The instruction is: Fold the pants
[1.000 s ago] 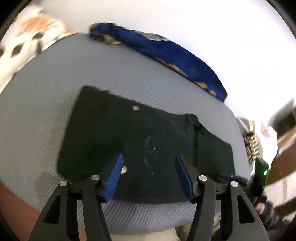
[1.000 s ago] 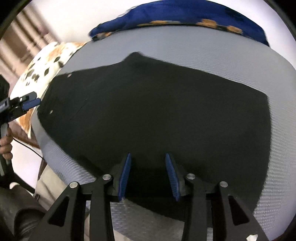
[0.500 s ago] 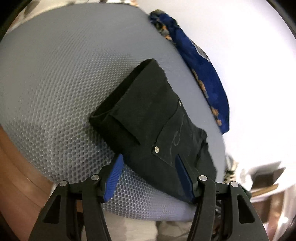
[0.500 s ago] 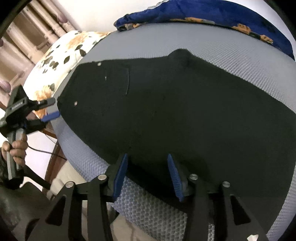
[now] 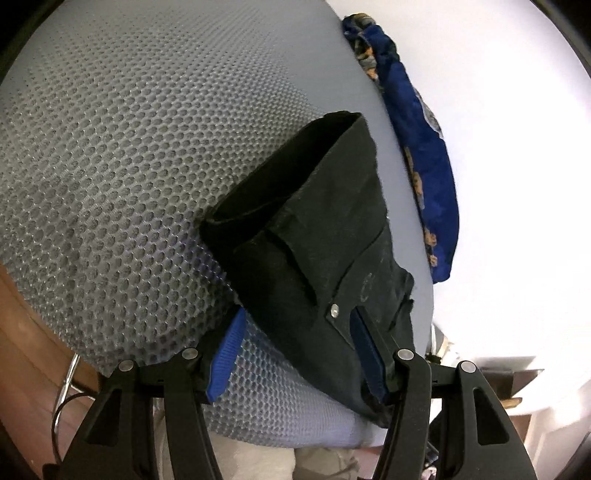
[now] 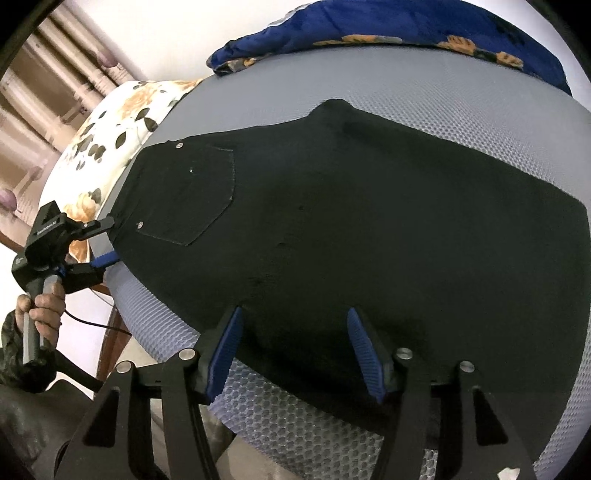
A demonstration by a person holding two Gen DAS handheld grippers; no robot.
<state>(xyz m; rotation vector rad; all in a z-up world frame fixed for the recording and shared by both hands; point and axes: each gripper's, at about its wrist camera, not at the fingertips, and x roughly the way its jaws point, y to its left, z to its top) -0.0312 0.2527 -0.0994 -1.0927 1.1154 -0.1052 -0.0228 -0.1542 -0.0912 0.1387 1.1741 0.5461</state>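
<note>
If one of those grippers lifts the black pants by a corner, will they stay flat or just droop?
Probably droop: the pants lie limp and follow the curve of the grey mesh pad. Their waistband end stands open on its own, so the cloth looks thick, likely fairly heavy. The pad's bumpy surface may drag on them when pulled.

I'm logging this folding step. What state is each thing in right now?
Black pants: lying flat on the grey mat, already folded over, waist end at the mat's corner.
Left gripper: open, waist corner between its fingers, not pinched.
Right gripper: open, has just been opening; near edge of the pants between its fingers.
Blue blanket: bunched along the far edge.
</note>
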